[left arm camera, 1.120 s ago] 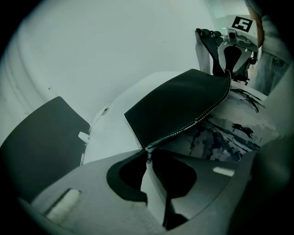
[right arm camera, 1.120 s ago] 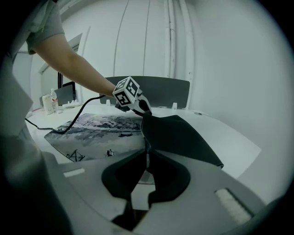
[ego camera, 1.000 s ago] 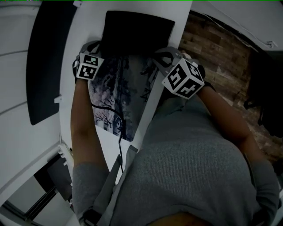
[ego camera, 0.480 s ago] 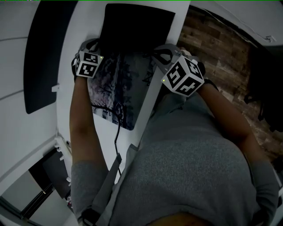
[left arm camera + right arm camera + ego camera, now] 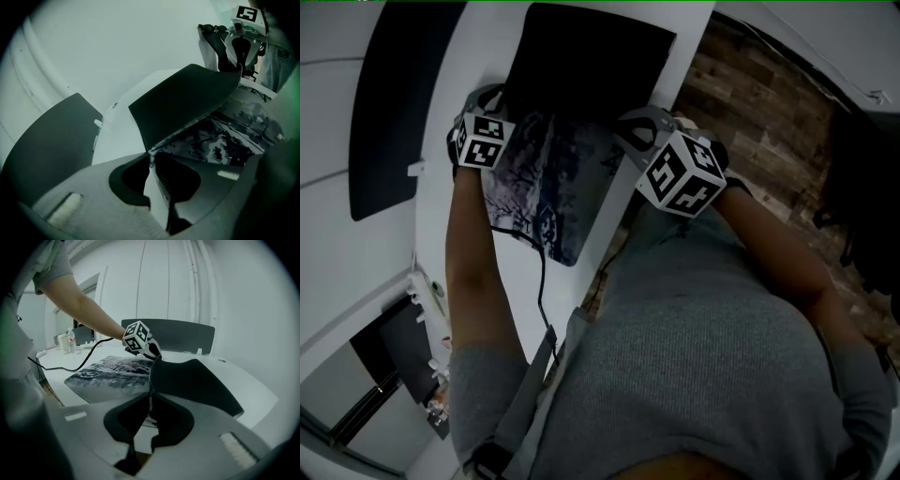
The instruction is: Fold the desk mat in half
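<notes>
White desk point(image 5: 478, 56), brick-pattern floor point(image 5: 759, 112) to its right.
- Nearest: black cable point(image 5: 539, 272) running up to mat's left side.
- Desk mat point(image 5: 548, 202): printed half flat on desk, face up. We judge it anchors the fold.
- Left gripper point(image 5: 151, 158), right gripper point(image 5: 150, 397): jaws of each pinched tight on one corner of raised mat. We read the two-corner hold as keeping the edge straight for an even halving.
- Black underside point(image 5: 581, 66): turned up beyond jaws. Fold partway, we judge.
- Farthest: dark panel point(image 5: 394, 103), clear of work.
</notes>
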{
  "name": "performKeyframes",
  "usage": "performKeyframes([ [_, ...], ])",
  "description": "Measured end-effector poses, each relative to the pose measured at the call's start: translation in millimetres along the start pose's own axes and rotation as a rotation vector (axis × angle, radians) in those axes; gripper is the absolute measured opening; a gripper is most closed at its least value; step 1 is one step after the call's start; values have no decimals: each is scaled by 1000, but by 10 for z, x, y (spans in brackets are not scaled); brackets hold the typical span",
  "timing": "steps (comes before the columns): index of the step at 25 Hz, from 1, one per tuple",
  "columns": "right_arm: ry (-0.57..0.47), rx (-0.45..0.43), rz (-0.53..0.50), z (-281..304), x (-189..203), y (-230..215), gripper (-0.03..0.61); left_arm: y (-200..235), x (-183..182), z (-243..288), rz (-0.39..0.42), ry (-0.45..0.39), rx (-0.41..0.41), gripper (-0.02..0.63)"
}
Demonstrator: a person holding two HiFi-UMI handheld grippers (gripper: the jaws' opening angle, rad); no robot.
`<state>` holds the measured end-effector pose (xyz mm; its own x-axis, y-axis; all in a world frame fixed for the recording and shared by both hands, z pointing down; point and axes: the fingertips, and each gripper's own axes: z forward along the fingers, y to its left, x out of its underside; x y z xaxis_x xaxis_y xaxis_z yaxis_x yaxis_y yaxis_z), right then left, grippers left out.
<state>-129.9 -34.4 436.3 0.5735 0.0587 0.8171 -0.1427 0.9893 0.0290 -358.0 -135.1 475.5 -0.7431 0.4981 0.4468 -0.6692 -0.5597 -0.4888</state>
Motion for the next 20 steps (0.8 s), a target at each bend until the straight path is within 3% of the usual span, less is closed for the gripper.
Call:
performKeyframes([
  [3,-22,-44,-6,8,-71,52,26,56,53,-83,-62,-10,-46,41],
  [8,-29,-105,-45,34,-111,167,26,29,152,-202,-69,7,-73,40],
  [20,-10,-55,51,122,-110,556,26,-92,398,-388,-39,-33,-39,40],
])
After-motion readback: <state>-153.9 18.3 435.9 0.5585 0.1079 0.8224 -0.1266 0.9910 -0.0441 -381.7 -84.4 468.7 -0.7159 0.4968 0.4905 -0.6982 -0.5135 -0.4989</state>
